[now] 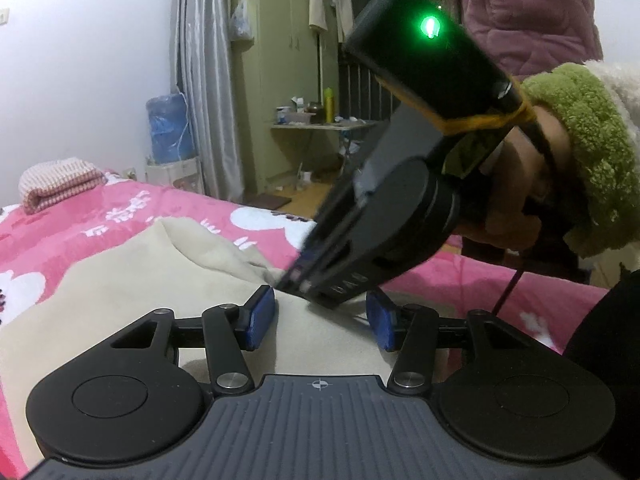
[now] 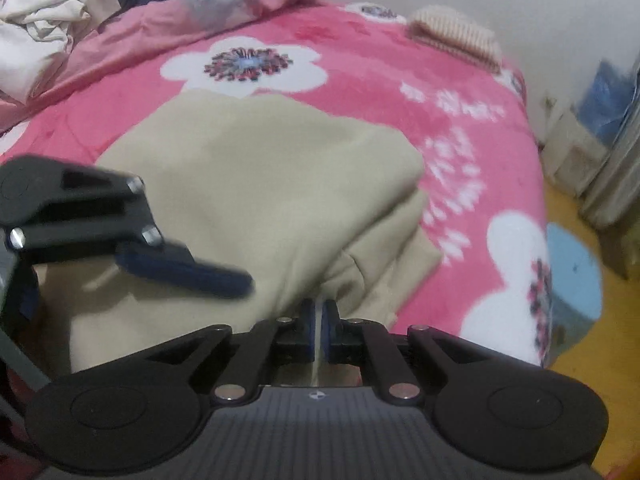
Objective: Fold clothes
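Left wrist view: one beige soft-fabric garment (image 1: 132,300) lies spread on the pink flower-print bedspread (image 1: 120,216). The left gripper (image 1: 320,316) hovers over it, its two blue pads half apart with nothing between them. The black right gripper (image 1: 300,278) crosses in front, tips pinching the cloth, held by a hand (image 1: 516,216) in a green fleece cuff. One folded striped knit (image 1: 60,184) sits behind.

Right wrist view: the right gripper (image 2: 319,330) has its jaws nearly closed on a thin edge of the beige garment (image 2: 260,184). One blurred left-gripper finger (image 2: 188,268) juts in. A heap of crumpled white clothes (image 2: 44,20) lies far back.
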`<state>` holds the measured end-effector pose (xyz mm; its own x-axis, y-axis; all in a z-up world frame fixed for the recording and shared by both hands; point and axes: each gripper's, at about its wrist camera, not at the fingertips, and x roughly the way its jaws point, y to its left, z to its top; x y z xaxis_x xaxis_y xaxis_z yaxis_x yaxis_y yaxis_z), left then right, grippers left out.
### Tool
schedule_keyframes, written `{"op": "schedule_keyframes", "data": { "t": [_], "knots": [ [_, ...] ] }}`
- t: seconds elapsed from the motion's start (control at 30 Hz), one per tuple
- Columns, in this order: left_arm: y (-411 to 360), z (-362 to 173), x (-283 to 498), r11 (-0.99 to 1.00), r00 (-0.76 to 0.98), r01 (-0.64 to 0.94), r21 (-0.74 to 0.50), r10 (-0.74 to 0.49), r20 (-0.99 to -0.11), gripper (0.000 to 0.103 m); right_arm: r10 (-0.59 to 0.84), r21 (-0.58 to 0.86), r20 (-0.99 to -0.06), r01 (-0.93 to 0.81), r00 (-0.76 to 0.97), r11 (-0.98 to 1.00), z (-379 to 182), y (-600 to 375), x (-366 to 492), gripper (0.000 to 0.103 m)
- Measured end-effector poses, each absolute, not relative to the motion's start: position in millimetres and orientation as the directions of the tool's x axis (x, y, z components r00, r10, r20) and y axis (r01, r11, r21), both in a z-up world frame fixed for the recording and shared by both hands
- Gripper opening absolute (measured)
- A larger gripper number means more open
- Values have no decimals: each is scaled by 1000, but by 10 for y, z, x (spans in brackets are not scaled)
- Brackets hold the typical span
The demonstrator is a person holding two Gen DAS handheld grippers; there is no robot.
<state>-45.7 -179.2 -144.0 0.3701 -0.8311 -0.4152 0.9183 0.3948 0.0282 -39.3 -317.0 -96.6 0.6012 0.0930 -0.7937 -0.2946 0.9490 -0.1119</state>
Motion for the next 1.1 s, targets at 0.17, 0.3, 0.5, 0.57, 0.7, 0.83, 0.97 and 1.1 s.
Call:
{"op": "schedule_keyframes", "data": {
  "t": [0.17,0.3,0.5,0.57,0.7,0.83,0.97,1.1],
  "knots": [
    [-1858,-1488,-430,387,361,921,31,-824,-437,51,212,160,-747,-140,630,977,-1060,-3572,-408,4],
    [-1863,-1492,-425,381,356,924,34,-824,-440,51,248,386,-636,23,731,922,-811,-4052,-583,5],
    [-1880,-1487,-426,386,364,922,44,-820,-441,52,325,340,-626,-128,709,932,-653,-3789,-421,5],
    [-1871,-1466,-418,387,363,921,41,-814,-453,52,291,251,-722,-155,627,956,-948,-3611,-253,2],
    [-1696,-1316,-371,387,341,922,-4,-816,-468,57,325,347,-704,-94,631,933,-999,-3726,-229,1],
    [-1420,-1101,-373,384,322,923,-36,-820,-474,58,276,324,-701,-51,658,945,-721,-3697,-438,3],
    [-1245,-971,-362,455,363,889,-47,-765,-532,58,264,291,-717,-67,645,954,-631,-3535,-663,3],
    [-1266,-1075,-226,561,405,825,-67,-669,-623,57,175,180,-803,-48,570,982,-963,-3336,-673,3]
  ]
}}
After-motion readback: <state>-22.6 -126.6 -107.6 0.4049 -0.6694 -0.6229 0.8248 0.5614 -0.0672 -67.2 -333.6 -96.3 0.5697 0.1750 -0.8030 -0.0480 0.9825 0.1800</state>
